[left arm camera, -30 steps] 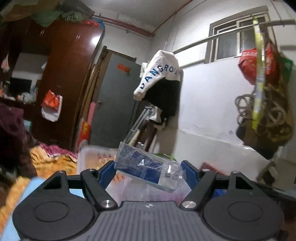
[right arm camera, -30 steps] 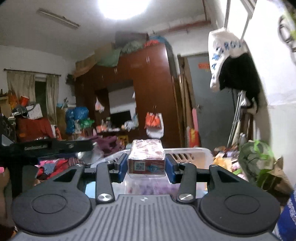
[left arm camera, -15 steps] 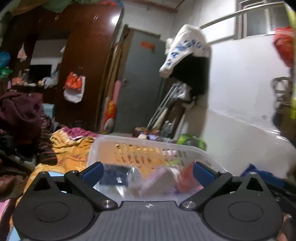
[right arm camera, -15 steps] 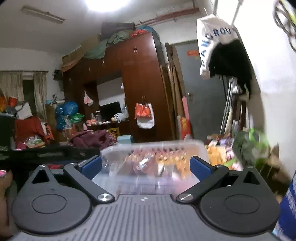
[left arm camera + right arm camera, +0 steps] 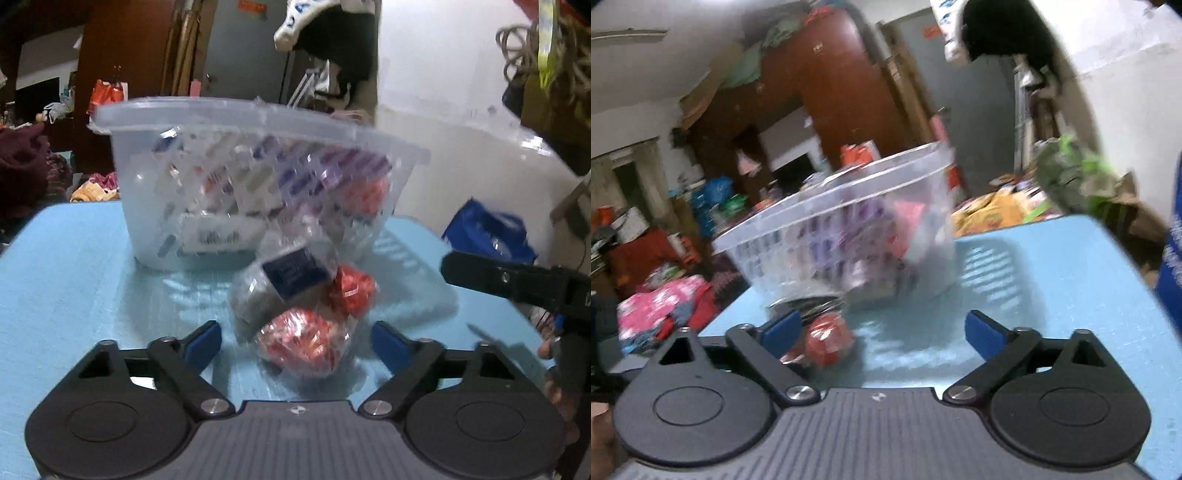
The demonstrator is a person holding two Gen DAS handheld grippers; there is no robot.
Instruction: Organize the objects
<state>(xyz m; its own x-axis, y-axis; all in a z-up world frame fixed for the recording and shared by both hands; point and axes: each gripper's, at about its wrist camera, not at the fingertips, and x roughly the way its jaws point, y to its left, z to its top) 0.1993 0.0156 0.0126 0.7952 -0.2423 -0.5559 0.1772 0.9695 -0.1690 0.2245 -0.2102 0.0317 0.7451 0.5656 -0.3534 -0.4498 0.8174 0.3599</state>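
Plainly, the risk is a clumsy grab: the clear crinkly plastic bag of red and dark-blue wrapped packets (image 5: 299,314) is loose and slippery, so closing on its film alone could let it slide out or spill. It lies on the light-blue table top (image 5: 74,280), just before the translucent slotted plastic basket (image 5: 236,173), already partly filled. The left gripper (image 5: 295,341) hangs low over the table, tilted down, jaws spread wide around the bag's near end, though blur hides any contact. The right gripper (image 5: 882,328) is likewise wide and empty, the bag beside its left finger.
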